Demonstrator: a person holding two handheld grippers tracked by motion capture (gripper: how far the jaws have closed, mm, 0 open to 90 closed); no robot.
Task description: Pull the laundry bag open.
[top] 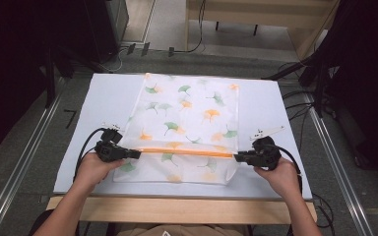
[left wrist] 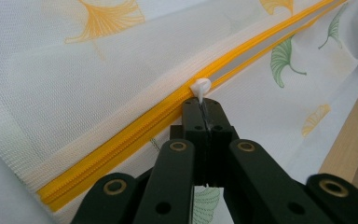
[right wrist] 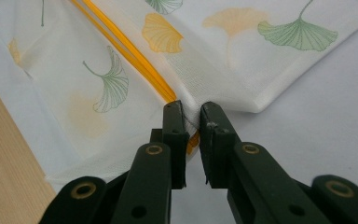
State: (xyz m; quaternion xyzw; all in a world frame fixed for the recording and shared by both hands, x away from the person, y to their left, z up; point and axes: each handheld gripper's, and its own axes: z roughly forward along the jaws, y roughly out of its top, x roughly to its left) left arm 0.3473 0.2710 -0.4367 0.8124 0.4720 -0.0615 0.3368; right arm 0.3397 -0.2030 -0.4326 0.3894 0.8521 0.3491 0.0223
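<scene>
High view: a mesh laundry bag (top: 184,129) printed with green and orange leaves is spread flat on the white table (top: 106,98), its near edge close to the wooden front rim, and an orange zipper (top: 187,151) is seen running across it from side to side near that edge.

At the left end of the zipper, the left tongs (top: 137,154) are closed. In the left gripper view the jaws are pressed together on the small white zipper pull (left wrist: 200,87), with closed orange teeth on one side of the pull and the two tapes parted on the other.

At the right end, the right tongs (top: 237,158) are held at the bag's edge. In the right gripper view their jaws are nearly closed, and the thin fabric at the end of the zipper (right wrist: 135,51) is pinched between them, next to a folded corner of the mesh.

The bag is judged to be very light, soft and limp; it is likely to bunch and slide on the smooth table when only one end is pulled. The pull is small and easily slipped, so a firm grip is called for there. The best holds are judged to be the pull itself and the stitched zipper end, where the mesh is reinforced and tension can be kept along the zipper.
</scene>
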